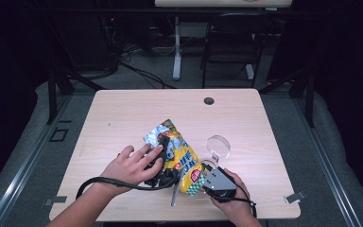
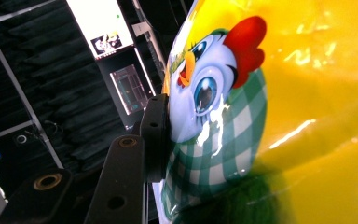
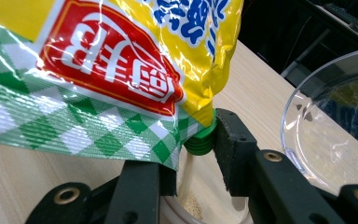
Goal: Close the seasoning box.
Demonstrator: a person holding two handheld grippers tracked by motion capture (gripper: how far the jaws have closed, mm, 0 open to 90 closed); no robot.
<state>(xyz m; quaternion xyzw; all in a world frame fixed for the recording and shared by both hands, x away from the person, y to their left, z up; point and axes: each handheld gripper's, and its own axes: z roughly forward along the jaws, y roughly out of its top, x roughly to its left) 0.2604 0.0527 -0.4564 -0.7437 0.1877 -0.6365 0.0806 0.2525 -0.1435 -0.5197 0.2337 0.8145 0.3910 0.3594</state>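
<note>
A yellow foil bag point(image 1: 182, 158) printed with a cartoon chicken lies tilted at the table's front middle. My left gripper point(image 1: 163, 146) is shut on its upper part, with a hand over it. In the left gripper view one black pad point(image 2: 154, 135) presses the bag point(image 2: 284, 116); the other jaw is hidden behind it. My right gripper point(image 1: 204, 174) sits at the bag's green-checked bottom corner. There its jaws point(image 3: 198, 158) stand a little apart around that corner of the bag point(image 3: 98, 70) and a green ribbed piece point(image 3: 200, 140). Below is a clear jar point(image 3: 191, 205) holding pale granules.
A clear round lid point(image 1: 218, 144) lies on the wooden table point(image 1: 123, 113) just beyond the right gripper, and it is close at the right in the right gripper view point(image 3: 331, 126). A thin grey tool point(image 1: 175, 194) lies near the front edge. A folding chair point(image 1: 231, 42) stands beyond the table.
</note>
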